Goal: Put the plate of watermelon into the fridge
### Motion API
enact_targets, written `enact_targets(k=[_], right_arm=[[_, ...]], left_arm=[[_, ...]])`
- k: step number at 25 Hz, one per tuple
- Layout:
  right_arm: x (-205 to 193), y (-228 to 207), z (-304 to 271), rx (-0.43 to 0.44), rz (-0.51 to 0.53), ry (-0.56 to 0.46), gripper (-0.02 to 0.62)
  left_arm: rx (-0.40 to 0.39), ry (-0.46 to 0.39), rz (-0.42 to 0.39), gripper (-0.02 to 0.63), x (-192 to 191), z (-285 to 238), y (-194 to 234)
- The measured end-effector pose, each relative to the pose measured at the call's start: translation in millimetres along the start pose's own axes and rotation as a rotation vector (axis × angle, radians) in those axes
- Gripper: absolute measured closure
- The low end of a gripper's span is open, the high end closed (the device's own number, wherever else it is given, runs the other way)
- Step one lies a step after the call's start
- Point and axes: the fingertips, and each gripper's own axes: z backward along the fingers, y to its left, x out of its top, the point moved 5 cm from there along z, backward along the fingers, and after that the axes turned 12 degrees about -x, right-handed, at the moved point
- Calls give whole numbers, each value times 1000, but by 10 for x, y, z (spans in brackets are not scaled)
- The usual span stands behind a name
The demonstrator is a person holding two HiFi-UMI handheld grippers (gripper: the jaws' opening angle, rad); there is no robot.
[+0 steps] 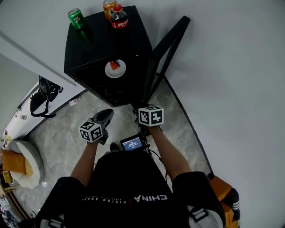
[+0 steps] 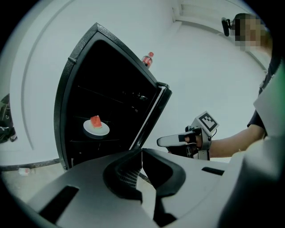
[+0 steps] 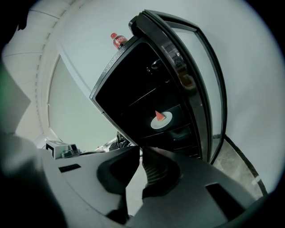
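Two claws are held in front of a small black fridge, one in each of the person's hands, and neither carries anything. The left claw has its jaws pressed together with nothing between them. The right claw likewise has its tips meeting, empty. Both point toward the fridge's open front and are well apart from it, above the grey marbled floor. The fridge's black-framed glass door stands swung wide open on the right side. Inside, on a shelf about halfway up, rests a round white plate with a red wedge of watermelon on it. The plate sits level, clear of the door and clear of both claws. On the fridge's flat top stand a green drink can near the left back corner and, further right, an orange drink can just beside a dark cola bottle with a red label and red cap, all close to the white wall. Off to the left of the fridge lies a black bag with straps. At the person's waist, between the two bare forearms, a small device with a lit blue screen faces upward.
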Motion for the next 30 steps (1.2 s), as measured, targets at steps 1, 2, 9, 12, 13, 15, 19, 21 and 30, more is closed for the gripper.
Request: enact_targets(k=[1, 2, 9, 12, 13, 15, 19, 21, 30], right_arm=[[-77, 18, 30, -7, 5, 7, 566], [-151, 35, 60, -14, 12, 14, 566], [-549, 261, 246, -90, 18, 4, 565], [-679, 524, 330, -120, 32, -19, 566], [-740, 616, 352, -127, 35, -24, 565], [-901, 794, 414, -144, 42, -28, 565], [-1237, 1083, 537, -197, 76, -18, 566], [-1409, 1151, 638, -220, 79, -12, 566], [-1756, 1114, 961, -309, 143, 5, 571]], left_arm=[[2, 10, -2, 592, -42, 47, -7], [2, 22, -5, 592, -79, 91, -16], [-102, 100, 13, 592, -422, 555, -196], [-115, 90, 1, 592, -565, 840, -243], [-112, 94, -6, 592, -609, 931, -247], [-98, 105, -19, 592, -689, 1114, -273], [-79, 115, -43, 592, -799, 1428, -306], [-85, 110, -36, 592, -870, 1524, -360], [-79, 129, -103, 592, -1233, 1548, -769]])
